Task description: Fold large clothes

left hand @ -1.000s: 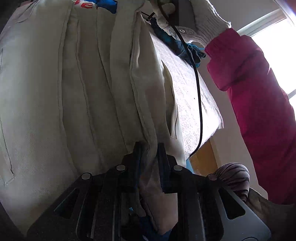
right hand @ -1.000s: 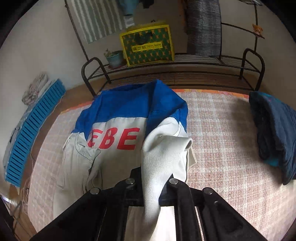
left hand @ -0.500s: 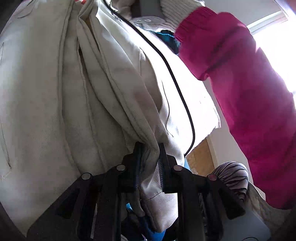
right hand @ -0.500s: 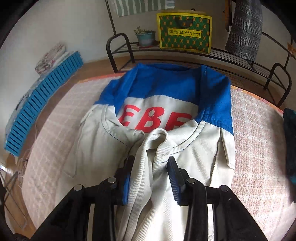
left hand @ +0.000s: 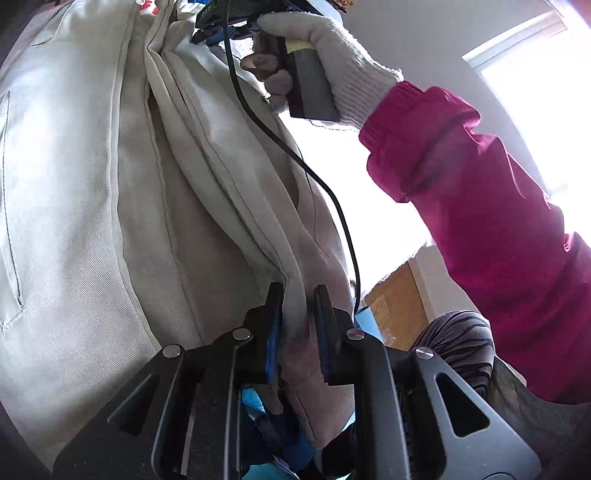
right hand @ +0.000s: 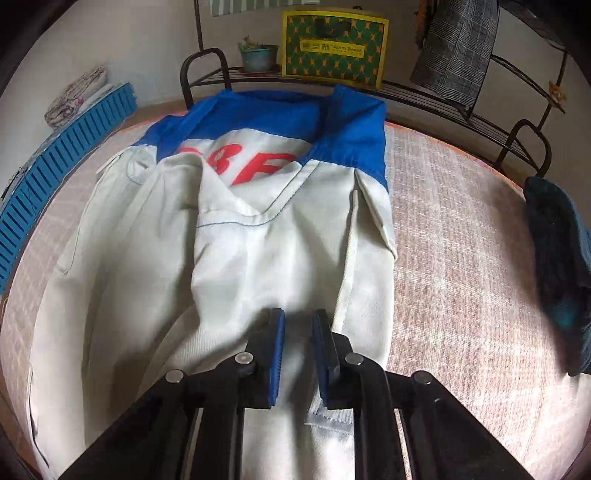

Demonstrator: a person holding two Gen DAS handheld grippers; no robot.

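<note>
A large cream jacket (right hand: 258, 258) with a blue yoke and red letters lies on the checked bed cover (right hand: 461, 258), one sleeve folded across its middle. My right gripper (right hand: 298, 314) points steeply down onto the cream cloth. Its jaws are closing, the cloth lies in the narrow gap, and I see no fold pinched. My left gripper (left hand: 298, 291) is shut on a bunched edge of the jacket (left hand: 110, 184), pulled taut toward me. In the left wrist view, a gloved hand (left hand: 332, 74) holds the right gripper (left hand: 221, 18) at the top.
A dark blue pile of clothes (right hand: 557, 258) lies at the bed's right edge. Behind the bed stands a black metal rack (right hand: 480, 110) with a yellow-green bag (right hand: 332, 48) and a plant pot (right hand: 258, 59). A blue slatted panel (right hand: 55, 162) leans at left. A pink sleeve (left hand: 480, 203) crosses right.
My right gripper let go of the sleeve, opened, dropped toward the jacket and narrowed its jaws again. The sleeve now lies flat across the jacket. My left gripper has kept still.
</note>
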